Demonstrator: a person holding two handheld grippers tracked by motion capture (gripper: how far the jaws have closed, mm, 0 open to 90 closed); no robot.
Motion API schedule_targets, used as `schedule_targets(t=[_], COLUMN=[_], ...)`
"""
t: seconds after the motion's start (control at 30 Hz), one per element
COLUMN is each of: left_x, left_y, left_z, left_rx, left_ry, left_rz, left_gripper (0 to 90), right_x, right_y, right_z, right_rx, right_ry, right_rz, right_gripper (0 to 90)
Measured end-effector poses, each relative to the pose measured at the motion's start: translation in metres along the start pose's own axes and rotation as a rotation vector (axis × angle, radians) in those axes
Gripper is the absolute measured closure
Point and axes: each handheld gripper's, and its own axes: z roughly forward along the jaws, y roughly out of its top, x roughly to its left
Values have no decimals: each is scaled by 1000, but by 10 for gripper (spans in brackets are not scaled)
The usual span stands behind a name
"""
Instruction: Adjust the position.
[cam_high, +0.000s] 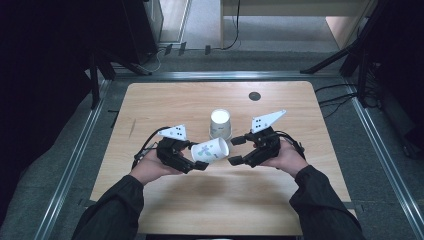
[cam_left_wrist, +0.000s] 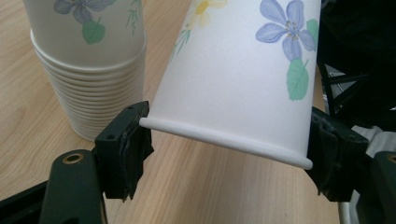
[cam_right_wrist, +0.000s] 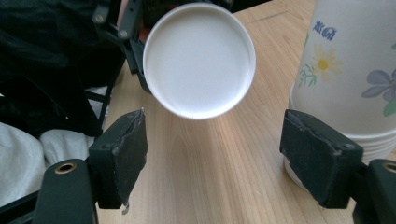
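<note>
My 2 tools, left (cam_high: 200, 161) and right (cam_high: 239, 150), are black, each topped by a dotted white plate; my sleeves (cam_high: 116, 210) are dark.

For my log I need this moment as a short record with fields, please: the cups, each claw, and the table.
held cup: flowered paper cup, lying sideways above the table, its base toward the right claw
stack: upside-down paper cups, standing behind the held cup
left claw: shut on the held cup near its rim
right claw: open, holding nothing
surface: wooden table
</note>
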Motion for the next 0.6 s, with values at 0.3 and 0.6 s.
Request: schedule_targets(t=[0.3, 0.6], left_x=[1, -1], left_y=[9, 19], left_z=[-16, -25], left_rx=[114, 241], left_ry=[36, 65], left_rz=[22, 58], left_gripper=[243, 242], right_x=[4, 9], right_y=[0, -1], right_z=[5, 10], right_rx=[14, 23], right_ry=[-23, -44], right_rz=[-12, -29], right_gripper=[240, 240])
